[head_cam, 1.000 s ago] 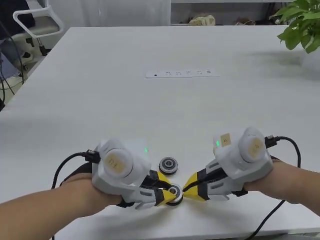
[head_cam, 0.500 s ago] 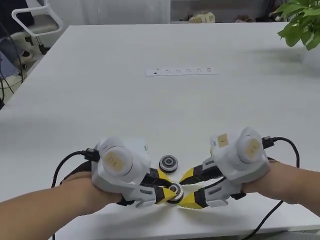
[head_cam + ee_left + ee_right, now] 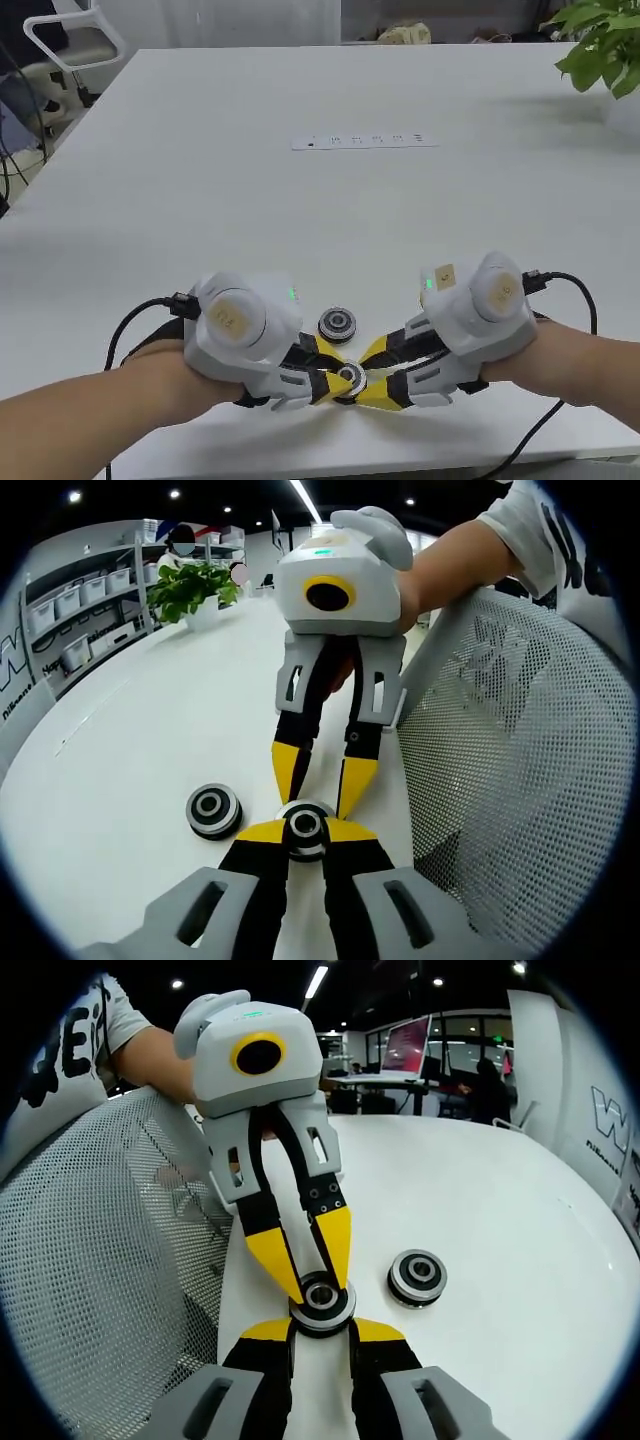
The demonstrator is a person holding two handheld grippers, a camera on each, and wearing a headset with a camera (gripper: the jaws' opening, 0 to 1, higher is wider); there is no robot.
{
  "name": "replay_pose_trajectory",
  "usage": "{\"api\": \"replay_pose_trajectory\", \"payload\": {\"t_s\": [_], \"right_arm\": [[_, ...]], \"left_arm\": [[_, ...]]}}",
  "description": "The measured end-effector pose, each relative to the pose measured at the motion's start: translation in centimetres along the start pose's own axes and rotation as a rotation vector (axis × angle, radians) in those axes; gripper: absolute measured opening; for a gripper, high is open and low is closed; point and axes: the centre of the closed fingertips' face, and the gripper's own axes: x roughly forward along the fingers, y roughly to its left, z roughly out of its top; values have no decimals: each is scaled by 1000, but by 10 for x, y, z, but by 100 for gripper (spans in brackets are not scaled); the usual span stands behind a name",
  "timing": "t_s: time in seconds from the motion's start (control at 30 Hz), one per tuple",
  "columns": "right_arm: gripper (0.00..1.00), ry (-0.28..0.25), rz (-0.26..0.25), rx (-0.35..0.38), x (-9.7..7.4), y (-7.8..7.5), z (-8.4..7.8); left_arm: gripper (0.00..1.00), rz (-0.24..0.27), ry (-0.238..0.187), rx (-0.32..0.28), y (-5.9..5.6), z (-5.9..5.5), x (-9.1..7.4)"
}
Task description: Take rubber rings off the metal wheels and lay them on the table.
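Note:
A metal wheel [image 3: 350,378] with a black rubber ring sits just above the white table [image 3: 330,220] near its front edge. My left gripper [image 3: 335,386] comes from the left and is shut on it. My right gripper [image 3: 368,388] comes from the right, its yellow fingertips pressed on the same wheel. In the left gripper view the wheel [image 3: 305,826] lies between my left gripper's [image 3: 305,834] tips, with the right gripper [image 3: 322,780] reaching in from above. The right gripper view shows the wheel [image 3: 322,1298] at the right gripper's [image 3: 322,1330] tips. A second ringed wheel [image 3: 337,326] [image 3: 213,810] [image 3: 416,1276] lies flat just behind.
A flat white socket strip [image 3: 365,143] lies mid-table. A potted plant [image 3: 600,50] stands at the far right corner and an office chair [image 3: 70,40] at the far left. A mesh chair back [image 3: 500,730] is close behind the table's front edge.
The right gripper, open wide half a second ago, has narrowed its jaws onto the wheel. The left gripper has kept its hold in the same spot.

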Motion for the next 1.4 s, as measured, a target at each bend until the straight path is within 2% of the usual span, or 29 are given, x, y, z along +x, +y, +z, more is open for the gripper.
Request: {"api": "replay_pose_trajectory", "payload": {"t_s": [0.8,0.87,0.9,0.93,0.97,1.03,1.4], "right_arm": [[11,0,12,33,-3,-1,-3],[5,6,11,34,-4,-2,-5],[0,6,-7,32,-5,-7,-7],[0,0,1,73,-4,-5,-5],[0,5,1,50,-5,-5,-5],[0,9,-2,50,-5,-4,-5],[0,5,2,92,-6,-5,-8]], "left_arm": [[8,0,-3,-7,0,0,0],[8,0,-2,-7,0,0,0],[8,0,-2,-7,0,0,0],[8,0,-2,-6,0,0,0],[8,0,-2,-7,0,0,0],[8,0,-1,-7,0,0,0],[8,5,2,-2,0,0,0]]}}
